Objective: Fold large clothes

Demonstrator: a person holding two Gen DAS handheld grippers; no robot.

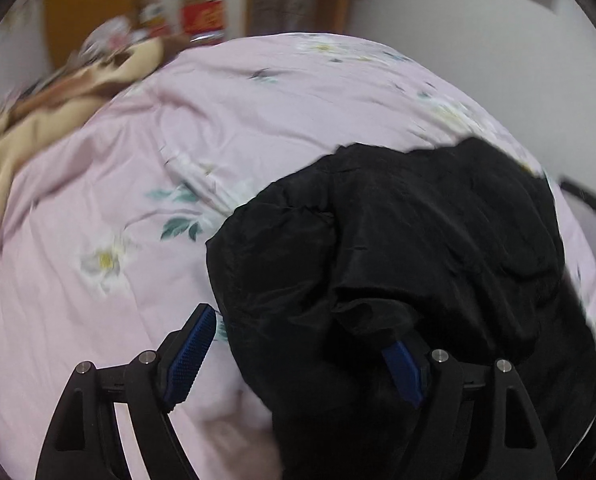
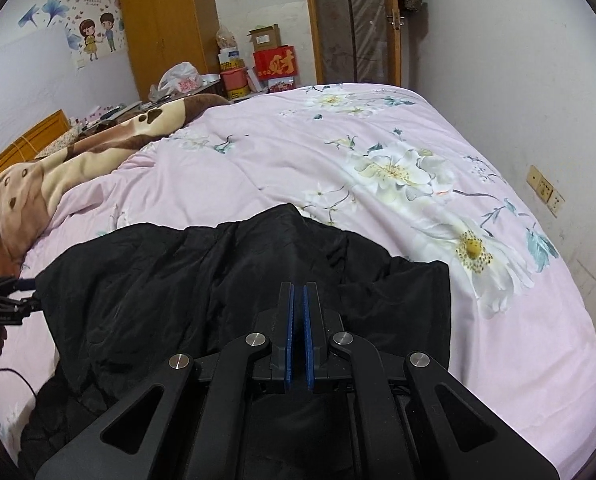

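A large black padded garment (image 1: 417,240) lies bunched on the pink flowered bed cover (image 1: 138,160). My left gripper (image 1: 298,328) stands wide open at the garment's near left edge. Its left pad is over bare cover, and a fold of black cloth partly hides its right pad. In the right wrist view the garment (image 2: 158,288) spreads across the near part of the bed. My right gripper (image 2: 298,286) is shut, and the cloth rises in a ridge up to its tips. The left gripper (image 2: 18,296) also shows at that view's far left edge, beside the garment's corner.
A brown and cream blanket (image 2: 58,168) is heaped at the bed's left side. The pink cover (image 2: 298,160) stretches beyond the garment to the far edge. A wardrobe (image 2: 170,28), boxes and bags (image 2: 274,64) stand behind the bed. A wall with sockets (image 2: 545,192) runs close along the right.
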